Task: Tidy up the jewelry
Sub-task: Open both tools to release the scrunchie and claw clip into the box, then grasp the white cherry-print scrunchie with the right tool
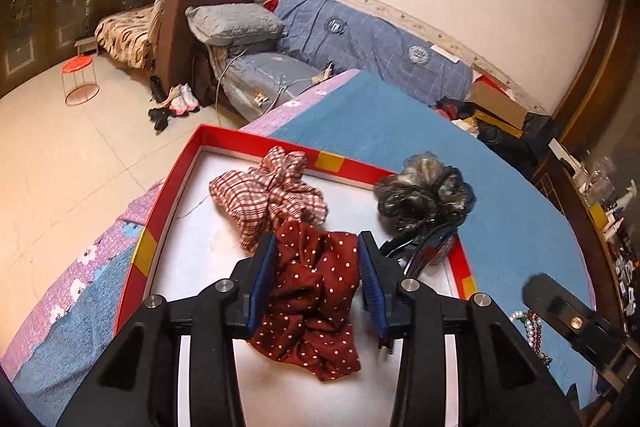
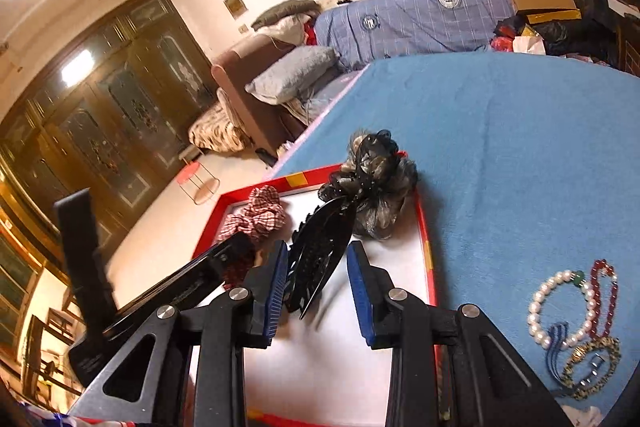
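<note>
**Blue worktop, red tray, two views**

Blue worktop (image 2: 520, 147) carries a red tray (image 1: 168, 199). Left hand-held gripper (image 1: 316, 279) stands apart around the polka-dot scrunchie (image 1: 312, 303). Right hand-held gripper (image 2: 318, 291) stands apart beside the black hair claw (image 2: 320, 251). Only the right view shows the whole pearl bracelet (image 2: 560, 307); the left cuts it off.
</note>
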`<state>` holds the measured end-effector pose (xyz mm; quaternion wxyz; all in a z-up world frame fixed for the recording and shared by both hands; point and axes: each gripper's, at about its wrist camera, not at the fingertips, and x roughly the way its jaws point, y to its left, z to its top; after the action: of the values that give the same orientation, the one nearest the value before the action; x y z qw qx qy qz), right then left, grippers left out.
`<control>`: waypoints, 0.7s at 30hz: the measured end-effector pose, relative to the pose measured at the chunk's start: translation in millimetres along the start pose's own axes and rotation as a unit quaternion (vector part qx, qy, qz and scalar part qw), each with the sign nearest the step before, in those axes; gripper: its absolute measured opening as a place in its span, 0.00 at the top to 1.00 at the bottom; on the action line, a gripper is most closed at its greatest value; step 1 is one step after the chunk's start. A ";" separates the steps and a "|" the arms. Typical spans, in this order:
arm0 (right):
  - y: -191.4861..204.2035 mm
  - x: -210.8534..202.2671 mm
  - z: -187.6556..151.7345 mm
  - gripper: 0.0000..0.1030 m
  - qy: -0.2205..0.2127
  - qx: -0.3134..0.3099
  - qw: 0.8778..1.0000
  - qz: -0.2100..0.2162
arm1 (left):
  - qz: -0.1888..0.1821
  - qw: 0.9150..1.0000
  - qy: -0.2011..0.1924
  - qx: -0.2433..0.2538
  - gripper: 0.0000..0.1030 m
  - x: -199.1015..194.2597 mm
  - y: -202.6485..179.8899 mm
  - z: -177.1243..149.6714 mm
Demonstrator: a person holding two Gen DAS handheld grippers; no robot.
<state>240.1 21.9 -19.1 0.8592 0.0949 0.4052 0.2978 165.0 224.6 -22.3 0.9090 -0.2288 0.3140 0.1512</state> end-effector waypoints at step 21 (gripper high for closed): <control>-140.2 -149.2 -84.8 0.67 -0.073 0.117 0.986 -0.089 | -0.114 0.977 -0.014 0.181 0.57 -18.8 -83.3 -38.9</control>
<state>163.4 -185.3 -35.8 0.8927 0.1795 0.3800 0.1626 166.2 131.5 -10.8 0.9509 -0.0929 0.2950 -0.0099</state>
